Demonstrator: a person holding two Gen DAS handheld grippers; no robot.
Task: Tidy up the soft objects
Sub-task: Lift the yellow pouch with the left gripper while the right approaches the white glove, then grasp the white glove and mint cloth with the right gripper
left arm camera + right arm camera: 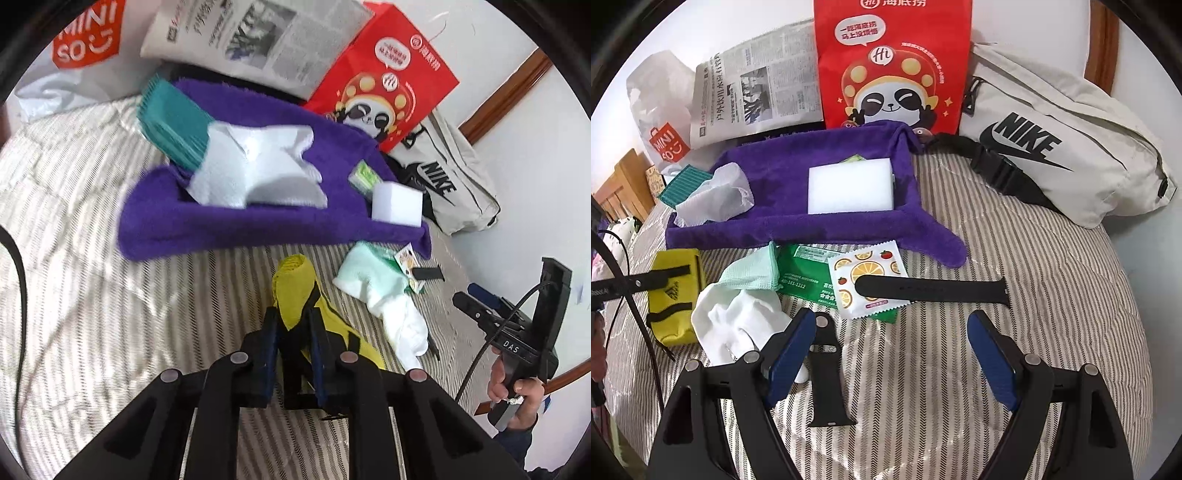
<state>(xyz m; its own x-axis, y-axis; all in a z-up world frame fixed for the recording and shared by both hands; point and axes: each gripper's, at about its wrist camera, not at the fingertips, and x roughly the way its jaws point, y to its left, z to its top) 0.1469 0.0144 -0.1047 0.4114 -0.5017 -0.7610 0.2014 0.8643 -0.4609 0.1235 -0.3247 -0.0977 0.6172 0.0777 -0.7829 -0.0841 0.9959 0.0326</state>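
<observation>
My left gripper (pixel 293 317) is shut on a yellow pouch with black straps (pixel 295 291), which it holds just above the striped bedcover; the pouch also shows in the right wrist view (pixel 674 295). A purple towel (pixel 236 225) is folded up like a tray and holds a white sponge block (pixel 849 190), crumpled white tissue (pixel 255 166) and a teal cloth (pixel 173 122). A mint cloth (pixel 751 271) and a white sock (pixel 738 325) lie in front of it. My right gripper (pixel 894 347) is open and empty above the bed.
Two black watch straps (pixel 931 288) (pixel 827 384), a fruit-print sachet (pixel 868 277) and a green packet (pixel 805 273) lie on the bed. A red panda bag (pixel 890 62), a newspaper (pixel 757 88), a Miniso bag (pixel 661 122) and a Nike pouch (pixel 1063 147) stand behind.
</observation>
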